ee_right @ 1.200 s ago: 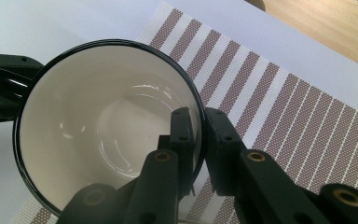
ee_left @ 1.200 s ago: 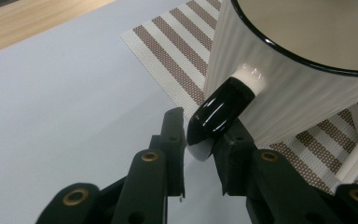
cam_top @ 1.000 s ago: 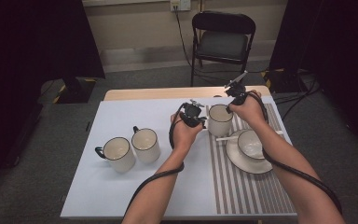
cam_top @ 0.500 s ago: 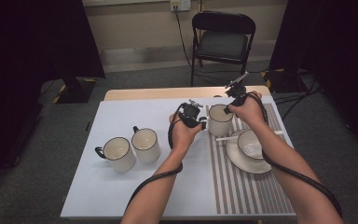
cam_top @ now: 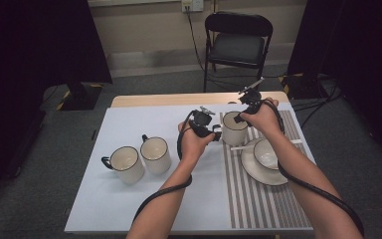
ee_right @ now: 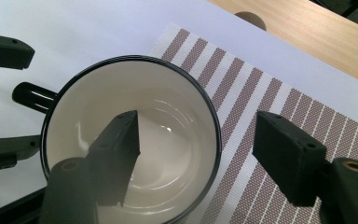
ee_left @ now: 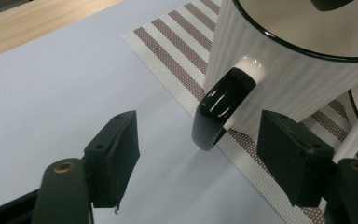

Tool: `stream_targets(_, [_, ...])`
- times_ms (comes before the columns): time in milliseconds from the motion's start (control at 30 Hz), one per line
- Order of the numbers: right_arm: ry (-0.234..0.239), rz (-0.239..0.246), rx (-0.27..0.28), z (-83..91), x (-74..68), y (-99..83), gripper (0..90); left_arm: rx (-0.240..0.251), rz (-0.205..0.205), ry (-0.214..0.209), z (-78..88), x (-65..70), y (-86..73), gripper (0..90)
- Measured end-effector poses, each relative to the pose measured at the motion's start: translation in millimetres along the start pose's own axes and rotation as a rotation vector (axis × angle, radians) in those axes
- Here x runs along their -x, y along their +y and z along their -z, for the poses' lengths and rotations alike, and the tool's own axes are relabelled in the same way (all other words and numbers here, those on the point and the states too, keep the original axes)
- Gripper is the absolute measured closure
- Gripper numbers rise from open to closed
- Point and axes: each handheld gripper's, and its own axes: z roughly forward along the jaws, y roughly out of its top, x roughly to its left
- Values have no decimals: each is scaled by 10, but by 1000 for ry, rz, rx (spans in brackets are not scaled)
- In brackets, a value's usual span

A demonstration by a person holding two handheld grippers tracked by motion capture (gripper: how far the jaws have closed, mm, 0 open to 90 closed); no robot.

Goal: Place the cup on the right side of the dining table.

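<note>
A white ribbed mug (cam_top: 235, 130) with a black rim stands upright at the near left corner of the striped placemat (cam_top: 263, 199). My left gripper (cam_top: 214, 130) is at its left. In the left gripper view its jaws (ee_left: 200, 128) have just been opening and stand open around the black handle (ee_left: 221, 109), pads clear of it. My right gripper (cam_top: 239, 117) hangs over the mug from behind. Its jaws (ee_right: 198, 119) have also just been opening and straddle the mug's wall (ee_right: 214, 140), one inside and one outside, without touching it.
Two more white mugs (cam_top: 127, 164) (cam_top: 155, 154) stand on the white sheet at the left. On the placemat, right of the mug, a saucer (cam_top: 251, 172) carries a cup (cam_top: 266, 152) and a spoon (cam_top: 241, 148). A folding chair (cam_top: 238, 45) stands behind the table.
Both hands and the mug stay where they were; from the high view nothing has visibly shifted.
</note>
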Motion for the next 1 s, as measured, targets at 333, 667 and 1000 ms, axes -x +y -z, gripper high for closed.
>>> stream_targets(333, [-3,6,14,71,-57,-29,165,-3,27,-24,84,-28,-18,197])
stream_targets(667, [11,-12,11,114,-84,-74,154,0,19,-53,174,-7,-17,174])
stream_targets(1000, [19,-8,27,176,-133,-94,154,-3,54,-88,223,-2,-55,169])
